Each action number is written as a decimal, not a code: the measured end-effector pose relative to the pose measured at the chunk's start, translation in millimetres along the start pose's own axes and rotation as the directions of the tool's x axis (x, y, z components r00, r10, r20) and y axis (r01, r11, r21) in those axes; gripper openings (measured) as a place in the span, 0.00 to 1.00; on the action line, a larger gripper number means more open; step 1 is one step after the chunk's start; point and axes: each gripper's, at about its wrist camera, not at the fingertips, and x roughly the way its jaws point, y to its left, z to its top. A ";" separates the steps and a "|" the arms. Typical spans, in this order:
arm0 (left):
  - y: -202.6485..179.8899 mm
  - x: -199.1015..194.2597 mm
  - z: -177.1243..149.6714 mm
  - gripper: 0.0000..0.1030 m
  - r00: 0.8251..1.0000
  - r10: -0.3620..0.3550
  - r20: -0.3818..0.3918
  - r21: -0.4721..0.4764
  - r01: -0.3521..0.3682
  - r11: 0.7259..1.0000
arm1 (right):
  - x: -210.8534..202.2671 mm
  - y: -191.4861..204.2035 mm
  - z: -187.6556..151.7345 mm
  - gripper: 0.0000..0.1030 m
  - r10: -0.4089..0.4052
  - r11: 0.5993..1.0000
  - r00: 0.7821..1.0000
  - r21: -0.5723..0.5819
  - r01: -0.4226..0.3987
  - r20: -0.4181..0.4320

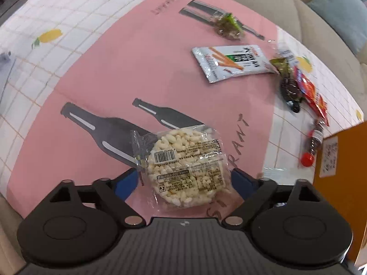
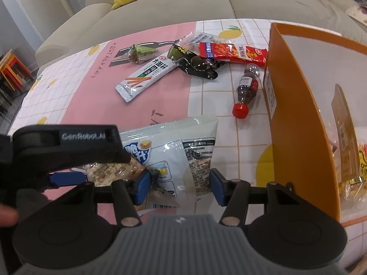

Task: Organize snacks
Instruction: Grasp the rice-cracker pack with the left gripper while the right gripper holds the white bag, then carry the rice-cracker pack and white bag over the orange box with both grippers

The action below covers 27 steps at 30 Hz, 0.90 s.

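With the orange box waiting at right, we've got our right tongs clamped on the white snack bag, ready to load; our left tongs stand wide around the rice cake, low-centre on the counter.

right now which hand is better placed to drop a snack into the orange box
Right. The right gripper is shut on the white snack bag, with the orange box just beside it. The left gripper is open around the rice cake pack.
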 end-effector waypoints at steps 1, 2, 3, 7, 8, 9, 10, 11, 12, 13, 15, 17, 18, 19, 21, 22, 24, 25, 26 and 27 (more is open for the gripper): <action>-0.4 3.1 0.5 1.00 1.000 0.004 -0.017 -0.016 -0.004 1.000 | -0.5 -0.9 -0.3 0.54 0.002 1.000 1.000 0.009 -0.002 -0.001; -0.8 7.4 0.3 1.00 0.999 0.006 -0.036 -0.031 -0.008 0.999 | -0.9 -2.4 -0.7 0.54 0.004 1.000 1.000 0.020 -0.004 0.000; -1.6 10.8 0.1 1.00 0.999 0.005 -0.044 -0.039 -0.007 0.999 | -0.8 -3.6 -0.7 0.54 0.005 1.000 1.000 0.027 -0.005 -0.001; -6.0 17.8 -2.3 1.00 0.999 0.039 -0.033 -0.039 -0.040 0.998 | 0.5 -7.1 -0.2 0.55 0.004 0.999 1.000 0.043 -0.004 -0.007; -7.7 18.5 -2.0 1.00 0.999 0.046 -0.028 -0.039 -0.047 0.998 | 1.0 -8.1 -0.4 0.55 0.004 0.999 1.000 0.047 -0.003 -0.010; -8.3 18.8 -1.3 1.00 0.998 0.050 -0.023 -0.039 -0.051 0.998 | 1.3 -8.6 -0.7 0.55 0.004 0.999 1.000 0.048 -0.003 -0.012; -8.6 18.9 -0.9 1.00 0.998 0.052 -0.019 -0.039 -0.053 0.998 | 2.0 -9.0 -1.1 0.55 0.006 0.999 1.000 0.046 -0.005 -0.017; -8.8 19.0 -0.4 1.00 0.999 0.050 -0.017 -0.035 -0.051 0.998 | 3.1 -8.8 -1.6 0.55 0.007 0.999 1.000 0.047 -0.006 -0.022; -8.4 19.1 -0.3 1.00 0.999 0.043 -0.016 -0.029 -0.044 0.999 | 3.6 -8.8 -2.1 0.55 0.006 0.999 1.000 0.046 -0.005 -0.024; -8.3 18.2 0.0 1.00 0.999 0.033 -0.009 -0.025 -0.033 0.999 | 4.2 -8.5 -2.4 0.54 0.005 0.999 1.000 0.043 -0.004 -0.026; -7.3 16.4 0.8 1.00 1.000 0.021 0.011 -0.016 -0.021 1.000 | 5.1 -8.1 -1.6 0.53 0.004 0.999 1.000 0.038 -0.003 -0.024; -3.9 13.8 0.6 0.96 1.000 0.006 0.024 -0.006 -0.006 1.000 | 4.9 -8.9 -0.9 0.52 0.003 0.999 1.000 0.040 -0.003 -0.021; -2.4 12.4 1.3 0.95 1.000 0.002 0.027 0.002 -0.002 1.000 | 4.5 -9.3 -0.9 0.52 0.002 0.999 1.000 0.041 -0.001 -0.019; -0.6 11.3 1.1 0.92 1.000 -0.007 0.029 0.011 0.007 1.000 | 4.4 -9.5 -0.7 0.51 0.001 0.999 1.000 0.039 0.000 -0.019; 3.0 8.9 0.8 0.89 0.999 -0.032 0.032 0.015 0.031 0.999 | 3.3 -9.5 -0.9 0.51 -0.002 0.999 1.000 0.037 0.002 -0.018; 5.2 7.5 0.2 0.89 0.998 -0.050 0.033 0.021 0.050 0.999 | 2.6 -9.4 -0.8 0.51 -0.002 0.999 1.000 0.036 0.003 -0.018; 9.5 4.7 -1.9 0.89 0.997 -0.072 0.033 0.026 0.071 0.997 | 1.1 -9.3 -1.0 0.50 -0.002 0.999 1.000 0.032 0.003 -0.016; 12.2 3.0 -3.5 0.88 0.996 -0.083 0.034 0.027 0.082 0.996 | 0.3 -8.8 -0.9 0.50 -0.002 1.000 1.000 0.029 0.003 -0.015; 14.6 0.5 -5.6 0.88 0.996 -0.088 0.034 0.026 0.087 0.996 | -0.5 -8.6 -0.9 0.50 -0.002 1.000 1.000 0.028 0.002 -0.014; 15.9 -2.2 -6.8 0.88 0.995 -0.093 0.035 0.026 0.092 0.995 | -1.4 -8.5 -1.1 0.49 -0.001 1.000 1.000 0.027 0.001 -0.014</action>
